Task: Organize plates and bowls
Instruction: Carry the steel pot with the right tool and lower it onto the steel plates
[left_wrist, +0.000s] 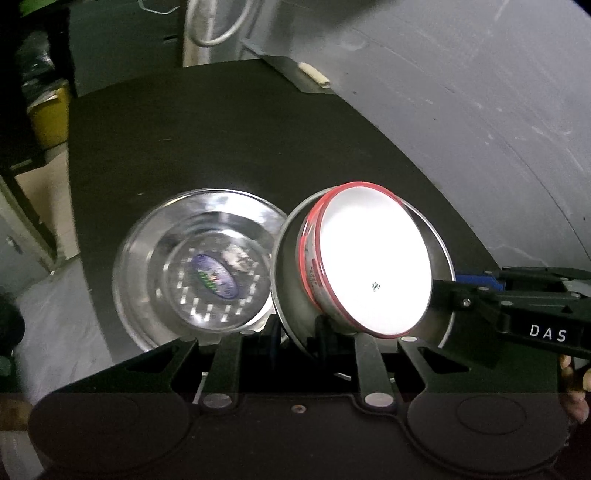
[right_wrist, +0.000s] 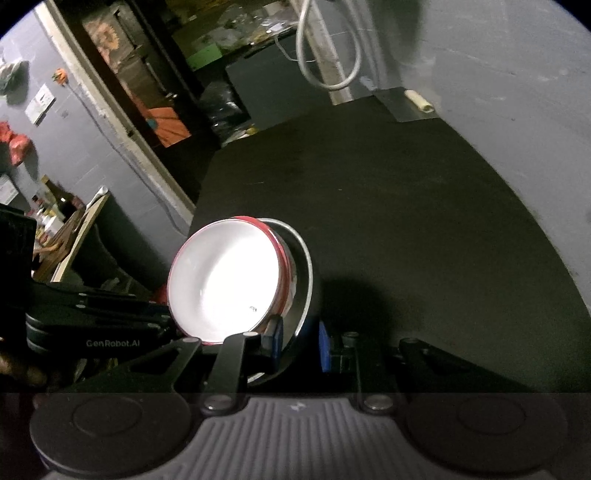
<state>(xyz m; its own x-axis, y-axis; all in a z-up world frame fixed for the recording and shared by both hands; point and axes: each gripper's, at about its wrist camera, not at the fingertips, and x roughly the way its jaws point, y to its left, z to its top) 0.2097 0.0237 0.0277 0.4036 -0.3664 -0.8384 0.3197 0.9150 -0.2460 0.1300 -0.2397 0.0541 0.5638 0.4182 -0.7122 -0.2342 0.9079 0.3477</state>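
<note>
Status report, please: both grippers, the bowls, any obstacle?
Left gripper and right gripper jaws both around tilted steel plate carrying red-rimmed white bowl. Empty steel bowl sits alongside on black table. No obstacle seen.

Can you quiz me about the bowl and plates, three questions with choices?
1. Where is the white bowl?
A. in a steel plate
B. upside down on the floor
C. on a shelf

2. What colour is the bowl's rim?
A. blue
B. red
C. green

3. How is the plate that holds the bowl?
A. lying flat
B. tilted up on edge
C. broken in two

Answers: 1 A, the plate's rim shows all round the bowl. 2 B, a red band circles the bowl. 3 B, the plate leans steeply in both views.
</note>
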